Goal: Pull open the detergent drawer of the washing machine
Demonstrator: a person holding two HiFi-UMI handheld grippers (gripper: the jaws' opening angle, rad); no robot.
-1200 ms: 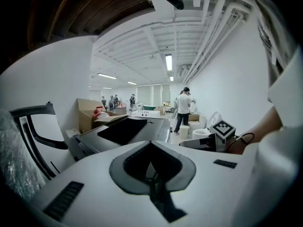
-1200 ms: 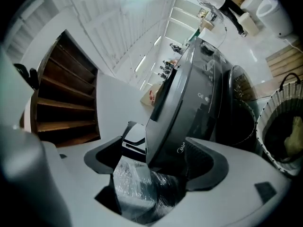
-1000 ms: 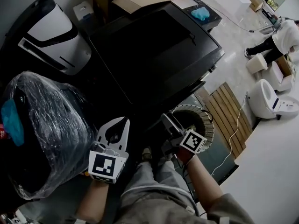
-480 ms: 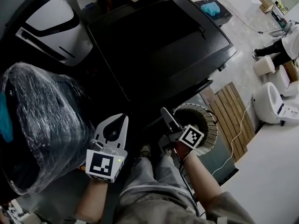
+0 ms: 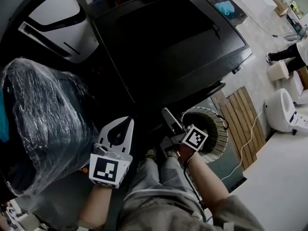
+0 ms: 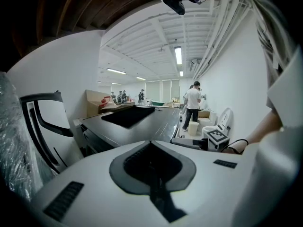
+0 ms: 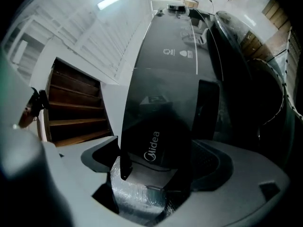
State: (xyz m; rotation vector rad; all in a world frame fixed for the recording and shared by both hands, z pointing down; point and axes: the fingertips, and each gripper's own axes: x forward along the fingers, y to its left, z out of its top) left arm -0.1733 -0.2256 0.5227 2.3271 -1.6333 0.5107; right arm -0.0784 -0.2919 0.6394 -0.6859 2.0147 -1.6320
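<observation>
The black washing machine (image 5: 168, 42) fills the upper middle of the head view. Its detergent drawer front (image 7: 156, 141), a dark panel with a white logo, lies between the jaws in the right gripper view. My right gripper (image 5: 166, 115) is at the machine's front edge, where the drawer sits in shadow. My right gripper (image 7: 156, 174) has its jaws spread wide and still opening on either side of the panel. To the left, my left gripper (image 5: 126, 123) hangs clear of the machine. Seen in its own view, my left gripper (image 6: 151, 160) is shut with nothing in it.
A bulky thing wrapped in clear plastic (image 5: 43, 119) stands at the left. A white and black appliance (image 5: 53, 18) is behind it. A round ribbed ring (image 5: 211, 129) and a slatted wooden board (image 5: 243, 114) lie right of the machine. My legs (image 5: 159, 191) are below.
Both grippers have sunk a little. The right gripper has edged left along the machine's front. The left gripper stays shut.
</observation>
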